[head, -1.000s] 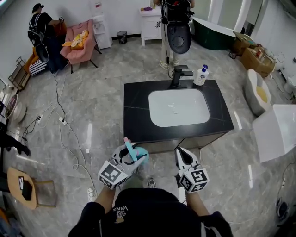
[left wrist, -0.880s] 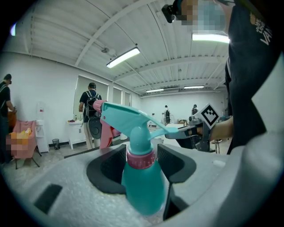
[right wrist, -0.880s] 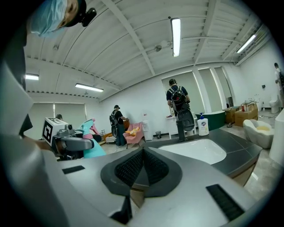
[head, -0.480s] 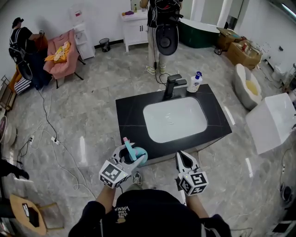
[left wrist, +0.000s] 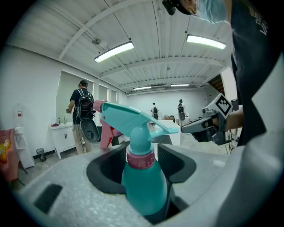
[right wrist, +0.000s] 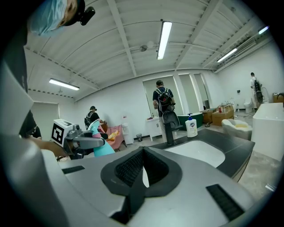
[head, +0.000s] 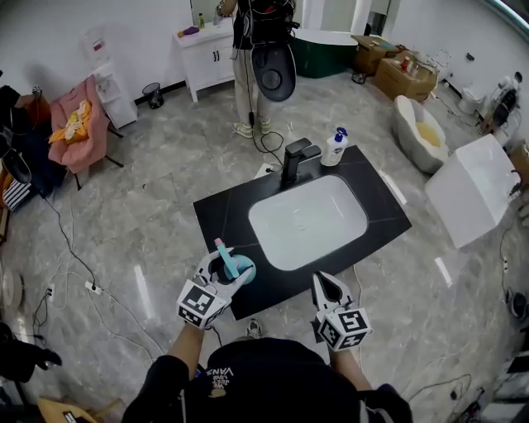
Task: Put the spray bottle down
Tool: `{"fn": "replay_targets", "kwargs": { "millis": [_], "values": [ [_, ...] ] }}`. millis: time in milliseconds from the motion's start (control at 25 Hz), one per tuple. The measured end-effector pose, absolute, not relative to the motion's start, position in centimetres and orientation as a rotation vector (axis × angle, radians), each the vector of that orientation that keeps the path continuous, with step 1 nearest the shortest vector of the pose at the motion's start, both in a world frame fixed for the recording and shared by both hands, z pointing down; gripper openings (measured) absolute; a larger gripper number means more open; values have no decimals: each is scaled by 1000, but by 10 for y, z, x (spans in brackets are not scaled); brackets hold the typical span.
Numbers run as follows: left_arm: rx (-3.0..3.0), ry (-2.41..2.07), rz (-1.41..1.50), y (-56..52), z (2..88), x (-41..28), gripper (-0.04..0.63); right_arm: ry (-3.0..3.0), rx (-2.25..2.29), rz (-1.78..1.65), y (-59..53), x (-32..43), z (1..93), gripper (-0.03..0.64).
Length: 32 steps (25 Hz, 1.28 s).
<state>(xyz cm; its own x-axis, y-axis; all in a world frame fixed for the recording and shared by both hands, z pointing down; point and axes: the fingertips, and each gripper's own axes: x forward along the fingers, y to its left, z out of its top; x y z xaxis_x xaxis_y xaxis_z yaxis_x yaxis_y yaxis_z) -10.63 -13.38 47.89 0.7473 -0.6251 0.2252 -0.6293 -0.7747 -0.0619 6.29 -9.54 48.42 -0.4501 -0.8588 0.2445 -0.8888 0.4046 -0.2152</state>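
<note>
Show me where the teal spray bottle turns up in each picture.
Head view: the spray bottle is lower left of centre, held in the left gripper.
Left gripper view: dead centre, between the jaws.
Right gripper view: left of middle.
Shared landmark: the standing person with a backpack.

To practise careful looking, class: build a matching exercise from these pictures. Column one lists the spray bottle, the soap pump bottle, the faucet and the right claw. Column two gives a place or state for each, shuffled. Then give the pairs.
Column 1
1. spray bottle
2. soap pump bottle
3. faucet
4. right claw

Column 2
A. shut, nothing in it
B. black, behind the white basin
C. gripped in the left claw
D. white with a blue pump, standing on the black counter

Pairs: 1-C, 2-D, 3-B, 4-A
</note>
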Motion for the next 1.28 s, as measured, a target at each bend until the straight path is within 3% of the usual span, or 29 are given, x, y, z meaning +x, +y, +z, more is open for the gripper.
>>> {"fn": "replay_targets", "kwargs": {
  "millis": [520, 1280],
  "values": [
    [2980, -963, 395, -229, 506, -131, 229, -2370, 1814, 553, -94, 47, 504, 2],
    [3024, -1002, 624, -334, 562, -89, 229, -2378, 1655, 616, -149, 50, 525, 2]
  ]
}}
